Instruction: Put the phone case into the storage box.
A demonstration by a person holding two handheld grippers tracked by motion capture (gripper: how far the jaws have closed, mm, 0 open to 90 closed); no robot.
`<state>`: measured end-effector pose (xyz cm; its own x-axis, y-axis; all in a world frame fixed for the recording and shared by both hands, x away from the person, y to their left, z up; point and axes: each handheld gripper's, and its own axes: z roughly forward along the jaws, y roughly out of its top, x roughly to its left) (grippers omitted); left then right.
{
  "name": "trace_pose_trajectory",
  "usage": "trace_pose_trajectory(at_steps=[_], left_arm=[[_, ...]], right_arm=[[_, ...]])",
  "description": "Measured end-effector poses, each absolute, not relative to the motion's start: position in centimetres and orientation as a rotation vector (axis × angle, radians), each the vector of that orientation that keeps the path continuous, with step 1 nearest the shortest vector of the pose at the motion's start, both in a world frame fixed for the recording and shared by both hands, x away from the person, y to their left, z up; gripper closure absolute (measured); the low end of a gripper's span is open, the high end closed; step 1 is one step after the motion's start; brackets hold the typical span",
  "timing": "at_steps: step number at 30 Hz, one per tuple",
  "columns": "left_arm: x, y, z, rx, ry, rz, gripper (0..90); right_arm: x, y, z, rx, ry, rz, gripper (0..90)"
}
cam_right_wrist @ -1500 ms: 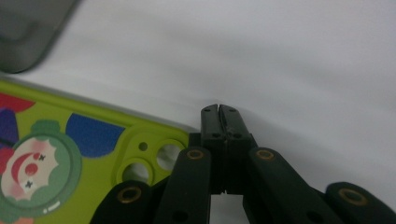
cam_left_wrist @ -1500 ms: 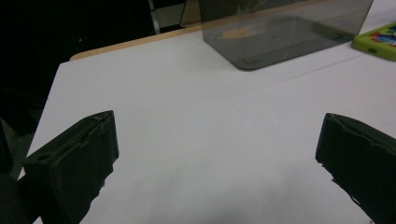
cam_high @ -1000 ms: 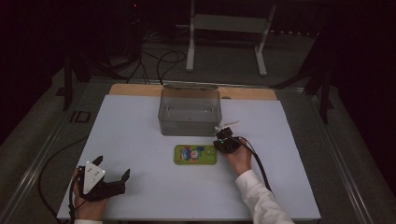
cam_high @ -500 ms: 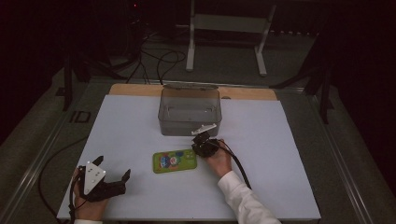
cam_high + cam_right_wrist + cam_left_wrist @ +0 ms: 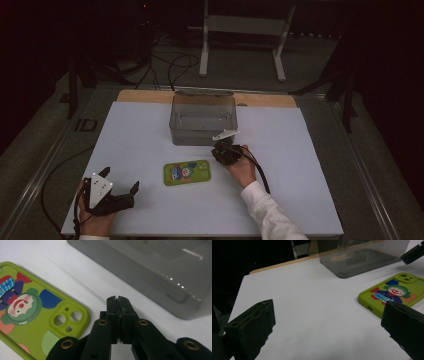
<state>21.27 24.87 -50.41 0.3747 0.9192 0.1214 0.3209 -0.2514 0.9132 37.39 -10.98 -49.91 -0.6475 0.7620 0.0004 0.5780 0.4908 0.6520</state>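
Note:
A lime-green phone case [image 5: 187, 172] with a cartoon clown lies flat on the white table top, in front of a grey see-through box [image 5: 202, 120]. My right gripper [image 5: 217, 151] hovers just off the case's right end, by its camera holes, and is shut with nothing between its jaws. In the right gripper view the closed tips [image 5: 118, 300] point at bare table between the case [image 5: 30, 312] and the box [image 5: 155, 272]. My left gripper [image 5: 120, 180] rests near the front left corner, open and empty. The left gripper view shows the case [image 5: 392, 293] to its right.
The white table top [image 5: 300, 180] sits on a wooden board whose far edge shows behind the box. A cable trails from the right gripper along the sleeve. Beyond the table are a white stand [image 5: 240, 30] and floor cables. The box [image 5: 359, 260] stands open-topped.
The phone case has slid to the left, pushed by my shut right gripper. That gripper then drew back a little to the right. The left gripper has not moved.

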Motion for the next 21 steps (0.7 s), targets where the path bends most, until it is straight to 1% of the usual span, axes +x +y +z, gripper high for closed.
trace_pose_trajectory(at_steps=[2,12,14,15,17,18,19,21], left_arm=[[21.3,24.9,-50.4,1.772,1.09,0.872,0.0],[21.2,24.9,-50.4,1.769,1.089,0.874,0.0],[21.2,24.9,-50.4,1.769,1.089,0.874,0.0],[21.2,24.9,-50.4,1.769,1.089,0.874,0.0],[21.2,24.9,-50.4,1.768,1.091,0.875,0.0],[21.2,25.0,-50.4,1.766,1.093,0.876,0.0],[21.2,25.0,-50.4,1.763,1.094,0.875,0.0],[21.2,25.0,-50.4,1.762,1.094,0.875,0.0]], right_arm=[[37.3,-11.5,-49.6,1.134,2.44,0.915,87.7],[36.5,-14.0,-47.4,1.108,2.378,0.953,76.3],[36.1,-14.6,-46.9,1.112,2.359,0.97,69.4],[36.1,-14.6,-46.9,1.112,2.359,0.97,69.4],[35.6,-15.4,-46.2,1.099,2.325,0.986,63.8],[35.2,-16.2,-45.8,1.079,2.308,0.993,58.4],[35.2,-16.2,-45.8,1.079,2.308,0.993,58.4],[34.7,-17.1,-45.3,1.073,2.279,1.012,48.1]])
